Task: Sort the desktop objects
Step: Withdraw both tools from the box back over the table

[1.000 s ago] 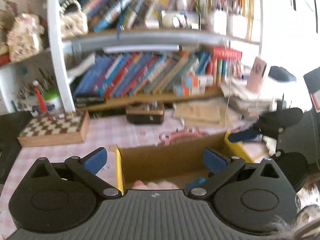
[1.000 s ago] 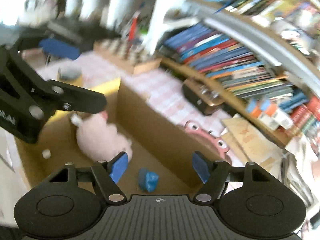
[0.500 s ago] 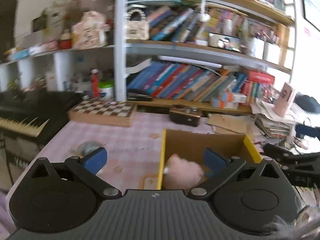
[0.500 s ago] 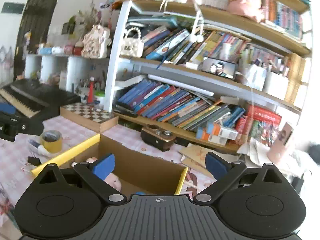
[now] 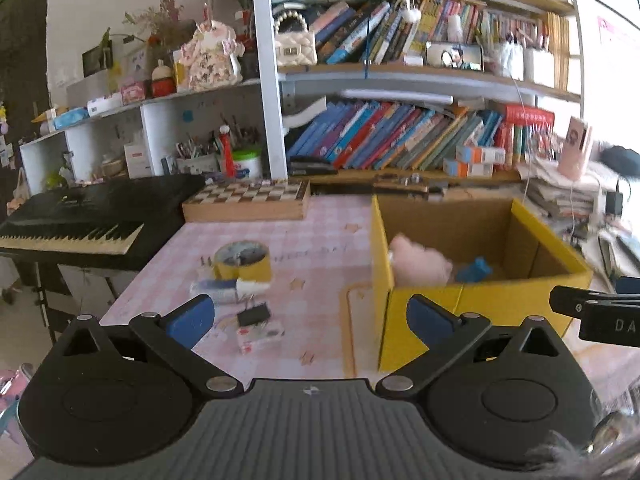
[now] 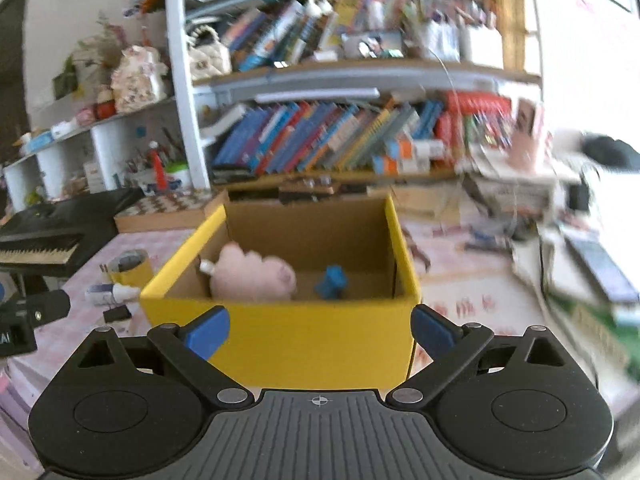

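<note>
Both grippers are hanging spread and empty at a cluttered desk. The right gripper (image 6: 320,330) is facing the yellow box (image 6: 316,340) just ahead of it, where a pink plush toy (image 6: 256,278) and a small blue piece (image 6: 332,282) are already lying. The left gripper (image 5: 310,318) is looking at the leftovers ahead and slightly to its left: a tape roll (image 5: 242,260), a tube (image 5: 228,290) lying crosswise to its fingers, and what is probably a binder clip (image 5: 254,315) nearest its left fingertip. The left hand is sitting closer to these; the box is waiting to its right.
</note>
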Action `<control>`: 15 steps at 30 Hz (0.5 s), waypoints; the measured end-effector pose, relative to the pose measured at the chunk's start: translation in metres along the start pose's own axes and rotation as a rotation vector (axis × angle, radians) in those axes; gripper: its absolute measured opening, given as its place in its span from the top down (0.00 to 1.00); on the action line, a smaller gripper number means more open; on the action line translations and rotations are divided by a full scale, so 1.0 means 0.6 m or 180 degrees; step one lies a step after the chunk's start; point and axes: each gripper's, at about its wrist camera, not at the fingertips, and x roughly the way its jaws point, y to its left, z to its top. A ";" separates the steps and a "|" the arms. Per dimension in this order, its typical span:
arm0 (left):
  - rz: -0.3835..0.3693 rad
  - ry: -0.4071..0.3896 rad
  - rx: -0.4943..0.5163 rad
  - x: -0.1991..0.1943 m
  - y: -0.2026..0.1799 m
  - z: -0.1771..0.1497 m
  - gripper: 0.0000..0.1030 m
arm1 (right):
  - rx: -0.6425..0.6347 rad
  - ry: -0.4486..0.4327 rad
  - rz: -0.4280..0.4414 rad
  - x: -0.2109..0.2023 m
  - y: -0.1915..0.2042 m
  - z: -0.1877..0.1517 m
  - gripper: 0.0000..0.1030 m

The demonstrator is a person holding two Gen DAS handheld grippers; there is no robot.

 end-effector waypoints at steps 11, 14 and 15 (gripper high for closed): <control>-0.0195 0.0243 -0.0004 -0.017 0.095 -0.040 0.00 | -0.0213 0.0274 0.0035 -0.031 0.116 -0.053 0.04; -0.0246 0.0304 -0.0022 -0.021 0.122 -0.052 0.00 | -0.0187 0.0336 0.0021 -0.041 0.141 -0.066 0.04; -0.0268 0.0342 -0.0016 -0.021 0.131 -0.056 0.00 | -0.0174 0.0365 0.0019 -0.042 0.148 -0.068 0.04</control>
